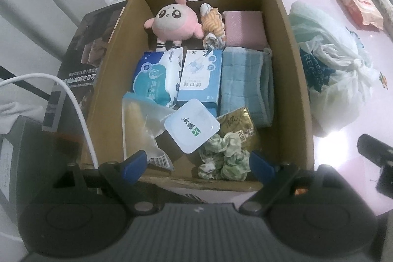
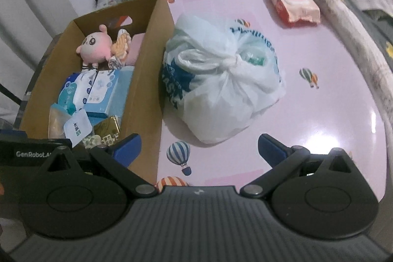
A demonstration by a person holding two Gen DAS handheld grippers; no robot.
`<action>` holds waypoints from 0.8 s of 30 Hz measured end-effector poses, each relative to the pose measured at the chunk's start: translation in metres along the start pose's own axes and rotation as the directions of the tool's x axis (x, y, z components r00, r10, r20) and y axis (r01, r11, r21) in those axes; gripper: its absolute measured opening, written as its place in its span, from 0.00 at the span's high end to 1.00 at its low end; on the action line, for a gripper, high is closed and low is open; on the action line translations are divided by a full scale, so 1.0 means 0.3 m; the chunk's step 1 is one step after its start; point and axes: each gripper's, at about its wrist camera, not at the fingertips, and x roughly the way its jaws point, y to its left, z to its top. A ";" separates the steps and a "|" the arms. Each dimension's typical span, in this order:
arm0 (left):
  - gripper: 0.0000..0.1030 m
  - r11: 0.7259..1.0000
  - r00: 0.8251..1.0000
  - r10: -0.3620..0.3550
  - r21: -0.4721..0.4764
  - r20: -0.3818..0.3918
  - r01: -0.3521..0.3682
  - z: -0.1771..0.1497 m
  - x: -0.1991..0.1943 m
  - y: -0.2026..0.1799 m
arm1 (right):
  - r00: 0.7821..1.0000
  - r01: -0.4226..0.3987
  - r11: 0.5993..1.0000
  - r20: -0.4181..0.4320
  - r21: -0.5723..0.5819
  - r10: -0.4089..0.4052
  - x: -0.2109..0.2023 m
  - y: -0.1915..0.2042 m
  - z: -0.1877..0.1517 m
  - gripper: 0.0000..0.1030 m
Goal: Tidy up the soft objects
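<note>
Cardboard walls frame most of what my left gripper [image 1: 197, 162] looks down on: the open box [image 1: 289, 80] stands on the pink counter [image 2: 319, 102], its near edge just under my spread, empty fingers. Inside, the pink plush toy [image 1: 172, 21] sits at the far wall beside a striped cloth bundle [image 1: 213, 25] and a pink folded cloth [image 1: 245, 28]. A blue towel [image 1: 245, 82] lies along the right wall, wipe packs [image 1: 157, 75] and a blue carton [image 1: 200, 75] take the middle, and a green scrunchie [image 1: 223, 158] lies at the near edge with a white lidded cup [image 1: 191, 129] just beyond it. Little bare floor shows in the box, only a patch near the left corner.

My right gripper [image 2: 199, 147] hangs spread and empty over open counter, right of the box wall. A knotted white plastic bag [image 2: 221, 80] sits just beyond it, close against the box. Farther right the balloon-printed surface is free up to a red packet [image 2: 292, 1] at the far side and a rolled mat [image 2: 343, 23] along the right edge. Clutter lines the floor by the far wall.
</note>
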 end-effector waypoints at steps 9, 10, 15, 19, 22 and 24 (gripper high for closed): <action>0.11 1.000 0.999 -0.022 -0.004 -0.026 0.022 -0.024 -0.043 0.003 | 1.000 0.011 1.000 -0.025 0.001 -0.011 -0.009 0.018 -0.005 0.01; 0.11 1.000 0.999 -0.025 -0.008 -0.030 0.024 -0.027 -0.047 0.003 | 1.000 0.013 1.000 -0.028 0.002 -0.013 -0.010 0.019 -0.006 0.01; 0.11 1.000 0.999 -0.027 -0.015 -0.039 0.027 -0.030 -0.055 0.003 | 0.999 0.011 1.000 -0.042 -0.005 -0.011 -0.014 0.026 -0.011 0.01; 0.11 1.000 0.999 -0.026 -0.015 -0.042 0.026 -0.031 -0.058 0.001 | 0.999 0.010 1.000 -0.051 -0.014 -0.010 -0.017 0.029 -0.012 0.01; 0.11 1.000 0.999 -0.027 -0.017 -0.042 0.026 -0.029 -0.060 0.002 | 0.999 0.010 1.000 -0.050 -0.014 -0.011 -0.018 0.030 -0.010 0.01; 0.11 0.999 0.999 -0.032 -0.018 -0.043 0.031 -0.027 -0.062 0.001 | 0.999 0.007 1.000 -0.053 -0.014 -0.008 -0.017 0.030 -0.009 0.01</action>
